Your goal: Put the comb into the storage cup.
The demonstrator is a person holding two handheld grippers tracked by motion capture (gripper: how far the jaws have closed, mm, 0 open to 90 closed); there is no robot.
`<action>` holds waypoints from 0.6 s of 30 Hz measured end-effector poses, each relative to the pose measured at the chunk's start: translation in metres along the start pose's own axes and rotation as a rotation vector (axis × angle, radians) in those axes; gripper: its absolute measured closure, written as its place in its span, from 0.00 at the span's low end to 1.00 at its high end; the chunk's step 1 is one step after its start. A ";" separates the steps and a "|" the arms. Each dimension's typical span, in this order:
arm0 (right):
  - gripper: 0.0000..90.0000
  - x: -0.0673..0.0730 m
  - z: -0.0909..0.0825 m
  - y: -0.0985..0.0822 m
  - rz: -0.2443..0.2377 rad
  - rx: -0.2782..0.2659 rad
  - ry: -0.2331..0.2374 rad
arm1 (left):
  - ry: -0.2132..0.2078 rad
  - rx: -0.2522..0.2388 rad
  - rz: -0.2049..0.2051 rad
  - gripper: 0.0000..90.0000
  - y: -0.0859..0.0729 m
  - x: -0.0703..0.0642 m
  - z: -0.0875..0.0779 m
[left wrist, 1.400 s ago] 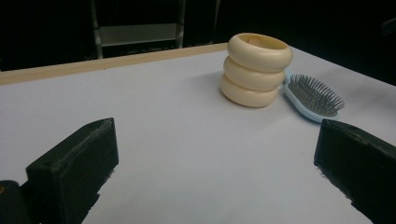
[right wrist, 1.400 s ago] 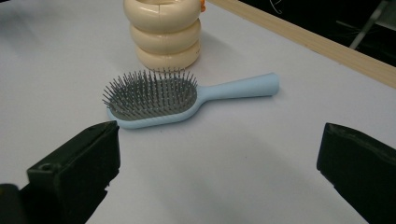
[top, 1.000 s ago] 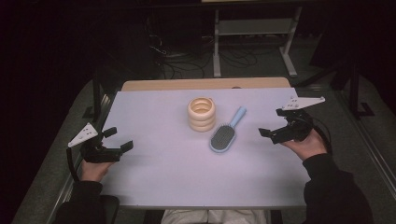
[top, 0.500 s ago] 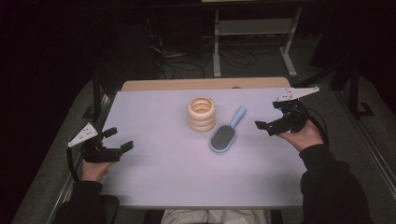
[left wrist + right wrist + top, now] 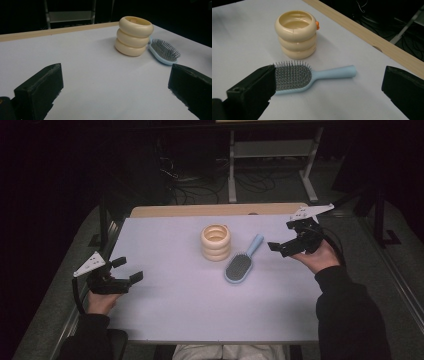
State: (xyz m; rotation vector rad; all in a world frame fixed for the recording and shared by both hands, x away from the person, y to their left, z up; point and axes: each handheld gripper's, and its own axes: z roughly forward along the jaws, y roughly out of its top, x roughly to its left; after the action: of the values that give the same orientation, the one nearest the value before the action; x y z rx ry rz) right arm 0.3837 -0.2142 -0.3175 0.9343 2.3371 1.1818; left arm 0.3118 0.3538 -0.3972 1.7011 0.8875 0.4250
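Right gripper (image 5: 284, 243) above the table's (image 5: 165, 310) right side, jaws spread wide, nothing between them, aimed at the blue hairbrush (image 5: 241, 265). Brush lies bristles up (handle toward the far edge), just beside the cream ringed cup (image 5: 216, 242). Left gripper (image 5: 125, 272) near the left edge, jaws spread, empty.

Hairbrush (image 5: 240, 266) on table (image 5: 165, 310), right of ringed cup (image 5: 216, 242), nearly touching.
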 end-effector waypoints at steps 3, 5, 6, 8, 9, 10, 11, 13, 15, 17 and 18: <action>0.00 -0.003 0.004 0.002 0.012 -0.011 0.007 | 0.000 0.000 0.000 0.00 0.000 0.000 0.000; 0.00 -0.006 0.008 0.003 0.016 -0.015 0.008 | -0.001 0.000 0.000 0.00 0.000 0.000 0.000; 0.00 -0.007 0.010 0.003 0.018 -0.018 0.007 | -0.001 0.000 0.000 0.00 0.000 0.000 0.000; 0.00 -0.008 0.011 0.004 0.020 -0.015 0.006 | -0.002 0.000 0.000 0.00 0.000 0.000 0.000; 0.00 -0.010 0.013 0.004 0.022 -0.013 0.005 | -0.004 0.000 -0.001 0.00 0.000 0.001 0.000; 0.00 -0.013 0.017 0.005 0.026 -0.008 0.003 | -0.010 0.001 -0.004 0.00 0.000 0.001 0.001; 0.00 -0.013 0.017 0.005 0.026 -0.008 0.003 | -0.015 0.006 -0.006 0.00 0.000 0.001 0.001; 0.00 -0.017 0.023 0.006 0.026 0.003 -0.001 | -0.021 0.009 -0.003 0.00 0.000 0.001 0.002; 0.00 -0.020 0.027 0.007 0.028 0.006 -0.005 | -0.023 0.010 -0.002 0.00 0.000 0.001 0.002; 0.00 -0.021 0.029 0.008 0.029 0.010 -0.007 | -0.022 0.009 -0.004 0.00 0.000 0.001 0.002; 0.00 -0.024 0.032 0.008 0.028 0.015 -0.010 | -0.022 0.007 -0.006 0.00 0.000 0.001 0.002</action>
State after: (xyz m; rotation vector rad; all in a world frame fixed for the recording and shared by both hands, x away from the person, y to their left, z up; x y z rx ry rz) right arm 0.4227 -0.2092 -0.3291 0.9793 2.3355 1.1687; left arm 0.3136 0.3537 -0.3983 1.7061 0.8793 0.3988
